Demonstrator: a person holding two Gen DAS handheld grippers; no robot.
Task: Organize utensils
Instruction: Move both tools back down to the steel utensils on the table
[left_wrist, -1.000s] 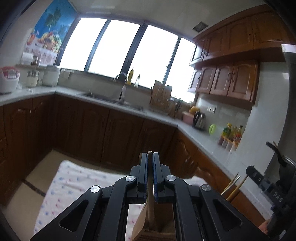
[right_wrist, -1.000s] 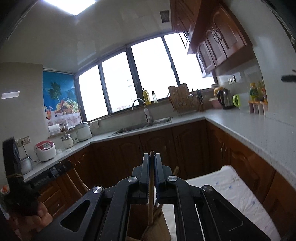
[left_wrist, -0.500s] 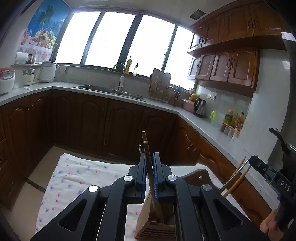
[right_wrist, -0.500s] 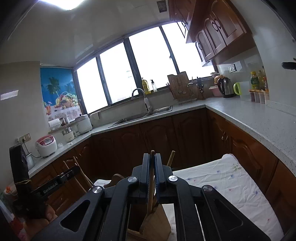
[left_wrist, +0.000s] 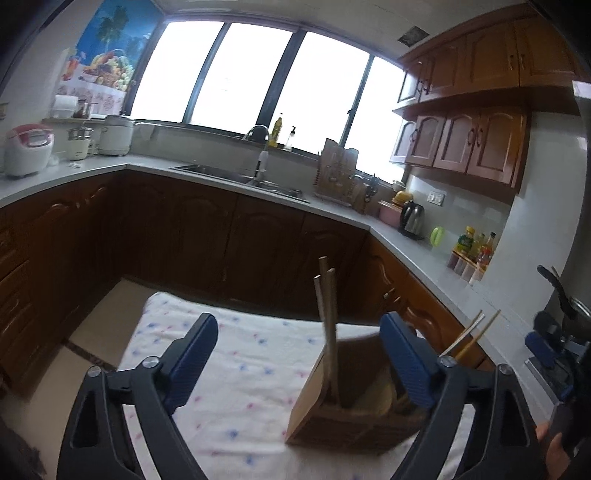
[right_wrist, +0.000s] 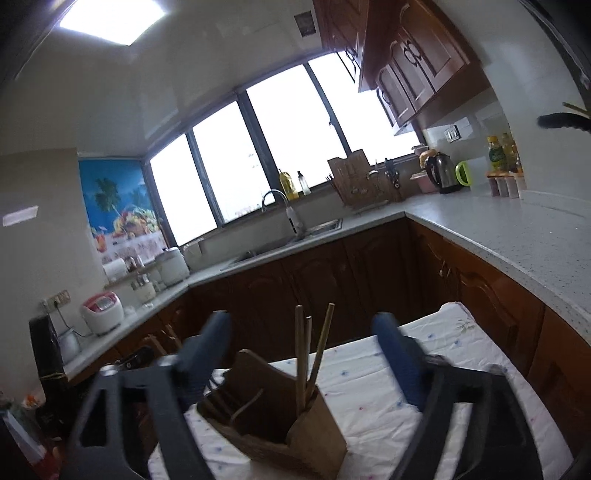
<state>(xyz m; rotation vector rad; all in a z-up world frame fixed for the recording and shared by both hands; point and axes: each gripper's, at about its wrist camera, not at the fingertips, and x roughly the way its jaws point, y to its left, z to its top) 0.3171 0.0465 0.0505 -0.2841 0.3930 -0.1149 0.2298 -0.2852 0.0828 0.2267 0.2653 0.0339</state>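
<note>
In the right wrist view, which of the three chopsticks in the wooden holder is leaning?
The rightmost chopstick: it leans to the right, while the other two stand nearly upright, close together, in the wooden holder.

No text, label or number can be read anywhere.

Wooden utensil holder (left_wrist: 354, 413), matt; wooden chopsticks (left_wrist: 327, 317); printed cloth (left_wrist: 251, 373), probably cotton.

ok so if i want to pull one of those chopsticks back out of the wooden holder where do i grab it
Grip the bare upper shaft of the chopsticks, well above the wooden holder rim, coming from above with the fingers either side. They stand nearly upright, lower ends buried in the compartment, so only the tops are free.
</note>
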